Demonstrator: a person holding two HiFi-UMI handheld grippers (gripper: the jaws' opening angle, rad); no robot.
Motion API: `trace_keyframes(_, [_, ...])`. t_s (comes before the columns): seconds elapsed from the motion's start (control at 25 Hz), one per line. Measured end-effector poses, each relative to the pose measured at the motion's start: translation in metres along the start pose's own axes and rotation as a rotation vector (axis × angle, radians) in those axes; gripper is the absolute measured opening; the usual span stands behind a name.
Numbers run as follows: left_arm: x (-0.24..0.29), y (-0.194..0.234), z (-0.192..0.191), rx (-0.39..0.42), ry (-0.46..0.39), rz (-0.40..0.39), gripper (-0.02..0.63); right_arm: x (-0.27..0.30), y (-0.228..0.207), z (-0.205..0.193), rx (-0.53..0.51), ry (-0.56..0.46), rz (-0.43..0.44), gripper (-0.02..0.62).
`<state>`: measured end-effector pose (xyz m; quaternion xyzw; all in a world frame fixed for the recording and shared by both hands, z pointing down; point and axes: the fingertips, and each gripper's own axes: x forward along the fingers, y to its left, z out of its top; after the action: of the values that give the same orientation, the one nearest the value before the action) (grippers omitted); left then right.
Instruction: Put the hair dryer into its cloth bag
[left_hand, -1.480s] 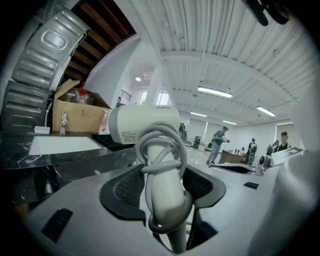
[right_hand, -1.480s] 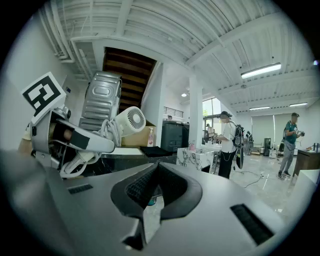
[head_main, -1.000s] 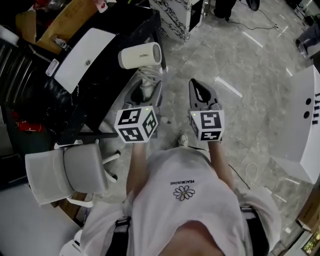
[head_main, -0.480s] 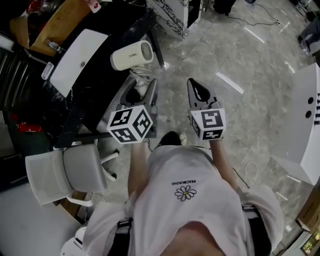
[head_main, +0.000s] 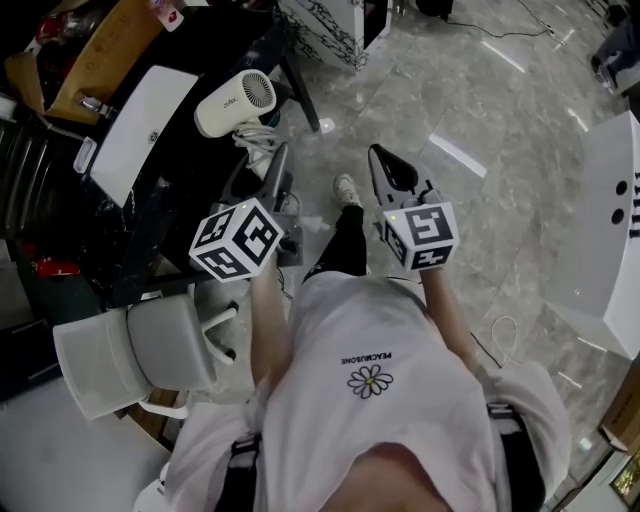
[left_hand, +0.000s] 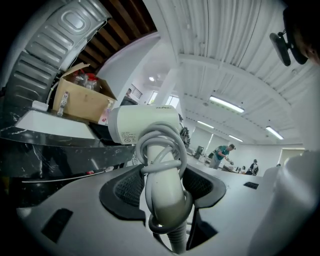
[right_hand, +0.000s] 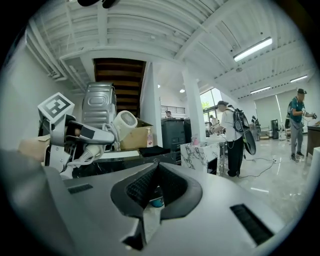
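hair dryer (head_main: 228, 104): cream | floor (head_main: 500, 150): grey marbled | shirt (head_main: 370, 340): white, daisy print | table (head_main: 230, 40): black

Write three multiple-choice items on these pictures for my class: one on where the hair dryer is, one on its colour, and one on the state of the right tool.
1. Where is the hair dryer?
A in a drawer
B between the jaws of the left tool
C hanging on a wall hook

2. What colour is its body?
A red
B cream-white
C black

3. How is the right tool?
A shut and empty
B shut on a towel
C wide open

Key:
1 B: the left gripper view shows its handle clamped there.
2 B: the barrel looks pale in every view.
3 A: the right gripper view shows the jaw tips meeting with nothing between them.
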<state>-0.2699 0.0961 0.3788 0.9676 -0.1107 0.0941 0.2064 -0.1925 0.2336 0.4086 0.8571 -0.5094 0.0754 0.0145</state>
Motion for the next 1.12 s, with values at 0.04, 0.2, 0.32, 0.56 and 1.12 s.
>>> trace_keyframes(0.04, [0.005,0.002,0.001,-0.003,-0.003,0.001,0.245,0.004,-0.002,0.002,-0.003,-0.007,0.006,0.012])
trace_keyframes(0.2, [0.030,0.011,0.012,-0.003,-0.027,0.001,0.245,0.026,-0.015,0.007,-0.033,-0.013,0.021,0.012])
trace_keyframes(0.32, [0.062,0.020,0.027,-0.003,-0.046,0.001,0.245,0.049,-0.027,0.012,-0.038,-0.023,0.042,0.012])
trace_keyframes(0.56, [0.127,0.030,0.051,0.024,-0.053,0.003,0.245,0.093,-0.064,0.021,-0.045,-0.011,0.043,0.012])
trace_keyframes(1.12, [0.288,0.089,0.139,0.068,-0.093,0.046,0.245,0.302,-0.106,0.070,-0.185,0.027,0.223,0.012])
